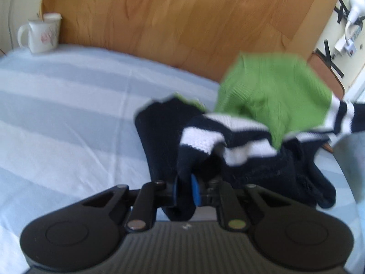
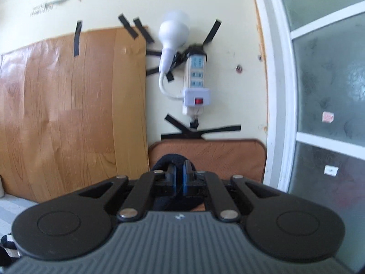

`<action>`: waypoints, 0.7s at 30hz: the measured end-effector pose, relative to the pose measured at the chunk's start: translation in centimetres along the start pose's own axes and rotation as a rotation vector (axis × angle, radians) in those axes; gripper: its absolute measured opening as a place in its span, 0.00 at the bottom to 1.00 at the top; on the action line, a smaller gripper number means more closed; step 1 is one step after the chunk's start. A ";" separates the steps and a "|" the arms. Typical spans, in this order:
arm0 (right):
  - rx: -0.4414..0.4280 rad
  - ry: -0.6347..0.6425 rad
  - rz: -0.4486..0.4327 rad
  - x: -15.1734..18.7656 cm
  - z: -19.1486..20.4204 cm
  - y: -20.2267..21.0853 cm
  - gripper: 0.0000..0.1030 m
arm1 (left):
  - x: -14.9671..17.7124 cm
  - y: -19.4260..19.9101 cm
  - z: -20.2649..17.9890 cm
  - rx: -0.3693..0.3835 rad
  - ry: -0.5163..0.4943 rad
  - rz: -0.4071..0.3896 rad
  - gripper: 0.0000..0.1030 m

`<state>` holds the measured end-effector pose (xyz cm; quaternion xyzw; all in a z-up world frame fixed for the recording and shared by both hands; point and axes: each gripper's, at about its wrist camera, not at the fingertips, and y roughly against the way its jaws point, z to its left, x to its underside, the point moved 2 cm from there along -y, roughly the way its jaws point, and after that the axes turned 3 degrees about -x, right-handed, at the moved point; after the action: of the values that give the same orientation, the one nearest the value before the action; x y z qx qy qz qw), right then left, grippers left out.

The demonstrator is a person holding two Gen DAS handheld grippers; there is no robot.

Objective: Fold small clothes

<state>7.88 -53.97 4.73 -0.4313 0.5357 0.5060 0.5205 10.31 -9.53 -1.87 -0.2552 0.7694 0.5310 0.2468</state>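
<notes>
A small knitted sweater point(image 1: 262, 105), green with navy and white stripes, hangs lifted above the striped bed sheet point(image 1: 68, 105). My left gripper point(image 1: 185, 190) is shut on its navy hem; dark fabric passes between the blue pads. In the right wrist view, my right gripper point(image 2: 180, 178) is shut on a navy edge of the sweater point(image 2: 173, 158) that wraps over the fingertips, held up facing the wall. The sweater stretches to the right edge of the left wrist view. Its striped part also shows at the lower left of the right wrist view point(image 2: 8, 244).
A white mug point(image 1: 42, 34) stands at the back left of the bed against a wood-pattern panel point(image 1: 171, 18). A power strip point(image 2: 196, 84) and a white bulb point(image 2: 174, 32) are taped to the wall. A brown padded headboard point(image 2: 228, 157) and a frosted window point(image 2: 330, 91) lie ahead.
</notes>
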 end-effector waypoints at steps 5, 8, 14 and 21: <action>-0.022 -0.074 -0.176 -3.1 0.0 5.0 0.08 | -4.4 6.8 2.2 0.006 0.043 -0.163 0.10; -0.036 -0.076 -0.242 -5.5 -1.3 7.7 0.08 | -6.6 12.5 3.1 0.013 0.034 -0.262 0.10; -0.018 -0.109 -0.155 -4.0 -5.2 13.9 0.08 | -4.6 22.1 5.6 -0.081 -0.060 -0.377 0.10; 0.056 -0.078 0.324 8.6 -11.9 14.4 0.47 | 2.6 23.4 8.5 -0.112 -0.139 -0.148 0.24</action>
<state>-8.52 -63.53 -3.10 -0.3050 0.5913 0.5845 0.4644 -6.01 5.28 9.94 -0.2872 0.6987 0.5698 0.3233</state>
